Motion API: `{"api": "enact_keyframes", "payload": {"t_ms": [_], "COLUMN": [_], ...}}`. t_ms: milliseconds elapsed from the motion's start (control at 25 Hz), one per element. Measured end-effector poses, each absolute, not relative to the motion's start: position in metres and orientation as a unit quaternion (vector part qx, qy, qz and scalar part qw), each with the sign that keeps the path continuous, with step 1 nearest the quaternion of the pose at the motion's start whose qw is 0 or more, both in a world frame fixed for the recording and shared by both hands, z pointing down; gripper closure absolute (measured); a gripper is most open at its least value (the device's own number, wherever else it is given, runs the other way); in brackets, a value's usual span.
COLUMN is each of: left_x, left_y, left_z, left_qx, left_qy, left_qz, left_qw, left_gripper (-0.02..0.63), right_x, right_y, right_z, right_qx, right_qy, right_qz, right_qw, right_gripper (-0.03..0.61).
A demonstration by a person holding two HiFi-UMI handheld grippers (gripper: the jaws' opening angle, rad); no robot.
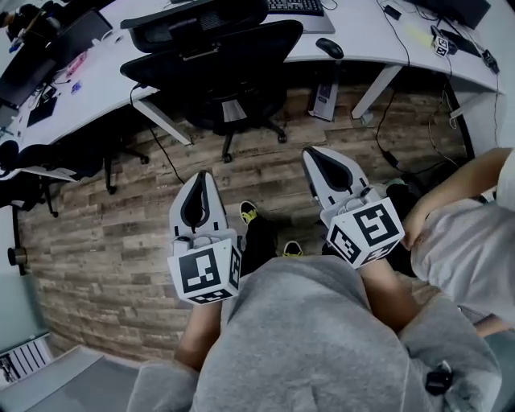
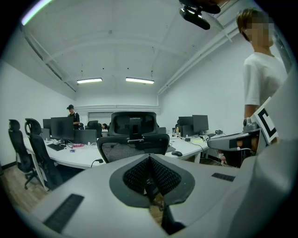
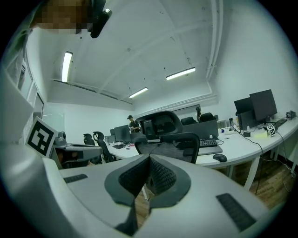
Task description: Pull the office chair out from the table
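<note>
Because the pull has not yet begun, left gripper (image 1: pixel 201 183) and right gripper (image 1: pixel 314 157) are held side by side over the wood-plank floor (image 1: pixel 105 241). Both point toward the chair, each with its ribbed dark pads pressed together on nothing; the jaws would presumably have to part before taking hold. Their shells are smooth grey plastic, tapering forward, with a marker cube at the rear. Well apart from them, the office chair (image 1: pixel 225 60) stands tucked against the near edge of the table (image 1: pixel 362 32). Its curved black mesh backrest faces the person, offering its rim as the likely grip. Beyond, the smooth white tabletop carries a mouse (image 1: pixel 329 47) and keyboard (image 1: pixel 294 6).
</note>
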State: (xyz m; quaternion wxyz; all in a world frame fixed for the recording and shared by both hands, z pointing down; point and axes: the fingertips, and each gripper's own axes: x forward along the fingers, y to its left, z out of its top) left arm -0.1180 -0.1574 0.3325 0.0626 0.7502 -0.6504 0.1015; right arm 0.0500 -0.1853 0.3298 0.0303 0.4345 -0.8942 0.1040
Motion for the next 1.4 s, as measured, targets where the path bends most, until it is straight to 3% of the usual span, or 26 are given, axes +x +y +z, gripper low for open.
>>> {"api": "enact_keyframes", "payload": {"t_ms": [560,1400], "left_x": [-0.172,-0.232], "left_y": [-0.264,-0.334], "left_z": [0.340,0.337], "left_qx": [0.748,0.764], "left_qy": [-0.651,-0.634], "left_qz": [0.111,0.097], "left_qw": [0.072,0.069], "left_gripper": [0.603,0.603], "right_x": [0.025,-0.015], "right_y": [-0.297,-0.357], "right_z": [0.335,0.322], "right_qx": [0.464,0.499], "right_qy": [-0.878,-0.862], "right_qz": [0.111,0.072], "right_qw": [0.033,0.052], "right_gripper": [0.549,0.549]}}
